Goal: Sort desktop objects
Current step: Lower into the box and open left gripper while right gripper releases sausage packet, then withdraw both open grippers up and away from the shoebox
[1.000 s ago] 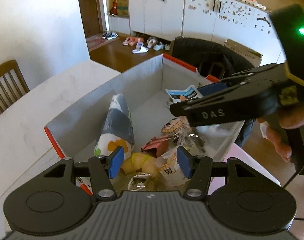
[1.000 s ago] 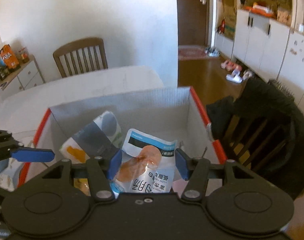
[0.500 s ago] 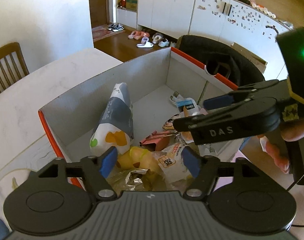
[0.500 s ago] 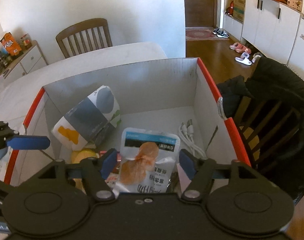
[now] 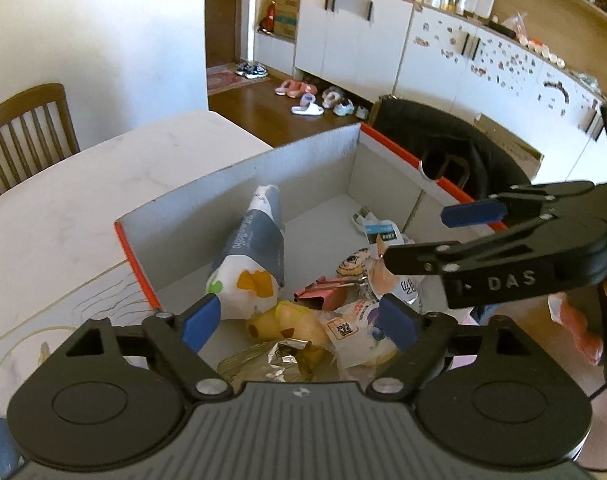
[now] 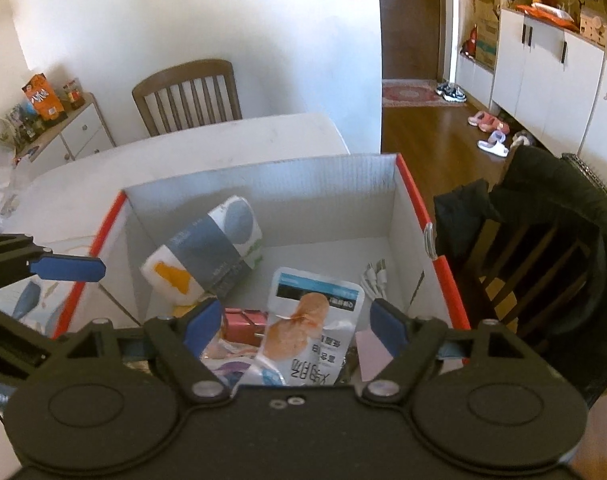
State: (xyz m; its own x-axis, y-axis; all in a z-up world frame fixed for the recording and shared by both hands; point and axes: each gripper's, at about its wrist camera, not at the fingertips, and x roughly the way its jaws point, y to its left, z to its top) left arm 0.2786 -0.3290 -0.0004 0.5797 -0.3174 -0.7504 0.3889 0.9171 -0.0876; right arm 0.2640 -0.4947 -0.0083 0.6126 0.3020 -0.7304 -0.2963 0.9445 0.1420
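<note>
Red-edged and grey inside, the cardboard box (image 6: 417, 208) is our landmark, and against it the change is plain: a second ago the snack pouch (image 6: 315, 332) sat close between the right claw's (image 6: 299, 326) pads near the box's rim, whereas now it lies on the heap inside the box and that claw has drawn up and back, released, jaws wide with nothing between them. We take this to mean the pouch has just been dropped in and that one item is sorted.

The left claw (image 5: 299, 320) has also lifted away from the box's near wall; it too is spread and empty, hanging above the yellow toy (image 5: 291, 320) and crumpled foil (image 5: 279, 360) at the box's near corner.

Relative to the right claw, the pouch lies below and just ahead, overlapping the gap between the pads in our view, though whether it sits flat or leans on the pink packet (image 6: 245, 320) we cannot quite tell. The grey-banded bag (image 6: 207, 252) leans against the box's left wall; the white cable (image 6: 375, 276) lies at its right wall.
</note>
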